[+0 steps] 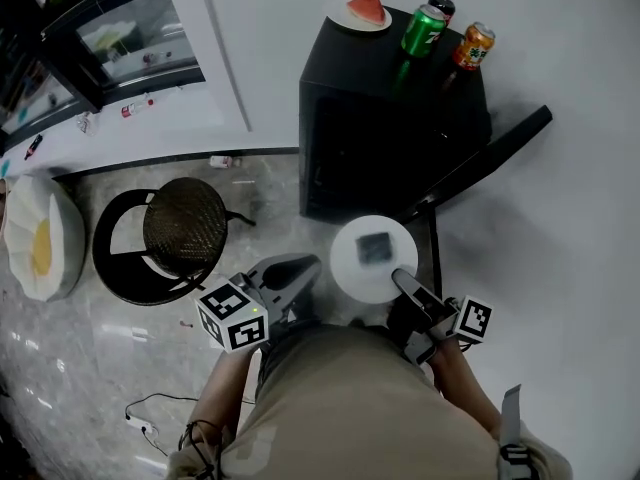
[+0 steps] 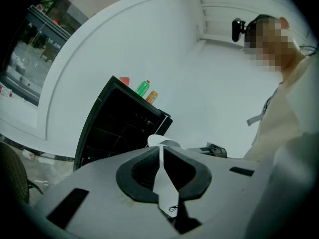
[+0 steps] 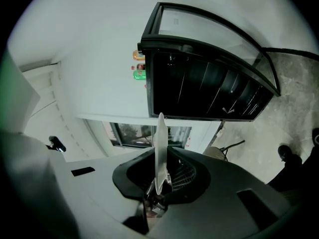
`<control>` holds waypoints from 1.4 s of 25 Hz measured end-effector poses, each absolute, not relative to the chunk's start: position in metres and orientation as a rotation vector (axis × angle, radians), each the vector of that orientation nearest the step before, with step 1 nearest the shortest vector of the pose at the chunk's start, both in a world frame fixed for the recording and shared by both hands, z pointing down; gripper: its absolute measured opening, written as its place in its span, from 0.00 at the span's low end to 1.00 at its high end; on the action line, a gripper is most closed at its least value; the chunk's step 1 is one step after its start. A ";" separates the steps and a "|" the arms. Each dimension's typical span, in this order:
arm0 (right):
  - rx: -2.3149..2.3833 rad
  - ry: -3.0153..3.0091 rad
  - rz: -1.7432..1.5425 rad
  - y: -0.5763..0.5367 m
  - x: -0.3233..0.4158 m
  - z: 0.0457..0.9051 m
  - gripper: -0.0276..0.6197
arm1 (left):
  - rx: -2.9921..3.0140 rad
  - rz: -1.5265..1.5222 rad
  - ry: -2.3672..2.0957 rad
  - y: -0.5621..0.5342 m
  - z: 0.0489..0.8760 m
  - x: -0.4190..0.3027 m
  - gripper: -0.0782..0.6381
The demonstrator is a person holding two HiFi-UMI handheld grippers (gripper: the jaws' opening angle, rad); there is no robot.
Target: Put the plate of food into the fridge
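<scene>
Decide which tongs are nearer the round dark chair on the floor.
Left. The left tongs grip the plate edge on the chair's side; the right tongs grip the plate's opposite edge, with the plate between them and the chair.

Dim, cool light — fisheye-warped edges

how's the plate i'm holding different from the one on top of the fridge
The held plate hangs before the open fridge, pinched by the left gripper and right gripper; the top plate rests on the fridge. The held plate carries a dark square piece, the top plate a red wedge. Both are white and round.
</scene>
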State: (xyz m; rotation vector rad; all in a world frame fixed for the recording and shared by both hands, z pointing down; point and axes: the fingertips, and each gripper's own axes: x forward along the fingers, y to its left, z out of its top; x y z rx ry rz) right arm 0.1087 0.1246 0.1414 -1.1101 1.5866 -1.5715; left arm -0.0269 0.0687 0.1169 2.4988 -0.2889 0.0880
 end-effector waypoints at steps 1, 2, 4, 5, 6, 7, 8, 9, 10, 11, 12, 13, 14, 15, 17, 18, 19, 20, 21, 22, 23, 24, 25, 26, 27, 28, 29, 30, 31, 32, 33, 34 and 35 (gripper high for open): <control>-1.112 1.587 -1.571 0.120 0.105 0.141 0.10 | 2.494 0.089 -0.276 0.066 0.118 -0.030 0.13; -1.112 1.590 -1.571 0.116 0.101 0.141 0.10 | 2.488 0.093 -0.264 0.063 0.119 -0.032 0.13; -1.110 1.594 -1.576 0.109 0.093 0.138 0.10 | 2.475 0.107 -0.243 0.058 0.122 -0.036 0.13; -1.110 1.598 -1.578 0.106 0.091 0.137 0.10 | 2.470 0.112 -0.234 0.056 0.124 -0.037 0.13; -1.111 1.604 -1.577 0.103 0.089 0.137 0.10 | 2.465 0.112 -0.222 0.053 0.125 -0.038 0.13; -1.110 1.608 -1.574 0.101 0.086 0.137 0.10 | 2.462 0.108 -0.209 0.051 0.127 -0.039 0.13; -1.107 1.609 -1.573 0.098 0.083 0.139 0.10 | 2.459 0.102 -0.195 0.048 0.128 -0.041 0.13; -1.104 1.607 -1.574 0.096 0.079 0.141 0.10 | 2.456 0.095 -0.182 0.046 0.129 -0.043 0.13; -1.105 1.603 -1.578 0.095 0.076 0.143 0.10 | 2.451 0.089 -0.170 0.045 0.130 -0.046 0.13; -1.109 1.600 -1.583 0.095 0.073 0.144 0.10 | 2.442 0.083 -0.160 0.044 0.131 -0.047 0.13; -1.115 1.597 -1.587 0.095 0.072 0.144 0.10 | 2.427 0.077 -0.149 0.042 0.133 -0.047 0.15; -1.118 1.595 -1.590 0.095 0.071 0.144 0.10 | 2.410 0.077 -0.137 0.041 0.135 -0.045 0.27; -1.118 1.592 -1.592 0.094 0.070 0.144 0.10 | 2.397 0.081 -0.122 0.041 0.138 -0.043 0.35; -1.116 1.588 -1.594 0.093 0.069 0.144 0.10 | 2.388 0.087 -0.103 0.042 0.140 -0.041 0.35; -1.110 1.586 -1.599 0.092 0.065 0.146 0.10 | 2.368 0.087 -0.066 0.045 0.142 -0.037 0.36; -1.107 1.593 -1.602 0.090 0.064 0.147 0.10 | 2.354 0.080 -0.050 0.045 0.143 -0.036 0.36; -1.103 1.603 -1.603 0.088 0.062 0.148 0.10 | 2.340 0.072 -0.037 0.045 0.143 -0.034 0.36; -1.098 1.613 -1.602 0.086 0.061 0.150 0.10 | 2.324 0.064 -0.027 0.045 0.144 -0.033 0.36; -1.090 1.620 -1.601 0.084 0.060 0.151 0.10 | 2.308 0.057 -0.016 0.045 0.145 -0.031 0.36; -1.081 1.623 -1.601 0.082 0.061 0.152 0.10 | 2.289 0.047 -0.005 0.046 0.147 -0.028 0.36; -1.073 1.624 -1.601 0.080 0.062 0.154 0.10 | 2.268 0.035 0.007 0.046 0.148 -0.026 0.36; -1.065 1.624 -1.604 0.079 0.063 0.155 0.10 | 2.247 0.021 0.013 0.045 0.150 -0.023 0.36; -1.059 1.624 -1.610 0.078 0.065 0.157 0.10 | 2.230 0.008 0.012 0.044 0.151 -0.020 0.36; -1.054 1.623 -1.617 0.077 0.066 0.159 0.10 | 2.219 0.000 0.006 0.043 0.153 -0.018 0.36; -1.049 1.621 -1.625 0.076 0.068 0.162 0.10 | 2.212 -0.004 -0.003 0.042 0.154 -0.015 0.36; -1.044 1.619 -1.632 0.075 0.070 0.163 0.10 | 2.207 -0.006 -0.013 0.041 0.156 -0.012 0.36; -1.038 1.618 -1.638 0.074 0.073 0.165 0.10 | 2.201 -0.007 -0.023 0.040 0.158 -0.009 0.36; -1.034 1.620 -1.642 0.073 0.076 0.166 0.10 | 2.192 -0.010 -0.033 0.039 0.159 -0.006 0.36; -1.031 1.623 -1.647 0.072 0.079 0.167 0.10 | 2.181 -0.013 -0.045 0.038 0.161 -0.002 0.35; -1.029 1.629 -1.652 0.070 0.083 0.168 0.10 | 2.168 -0.017 -0.058 0.037 0.163 0.001 0.34; -1.029 1.635 -1.659 0.069 0.087 0.170 0.10 | 2.156 -0.019 -0.072 0.035 0.165 0.004 0.31; -1.030 1.641 -1.667 0.068 0.091 0.173 0.10 | 2.144 -0.019 -0.085 0.034 0.168 0.007 0.30; -1.033 1.649 -1.674 0.066 0.095 0.175 0.10 | 2.133 -0.016 -0.099 0.032 0.171 0.011 0.29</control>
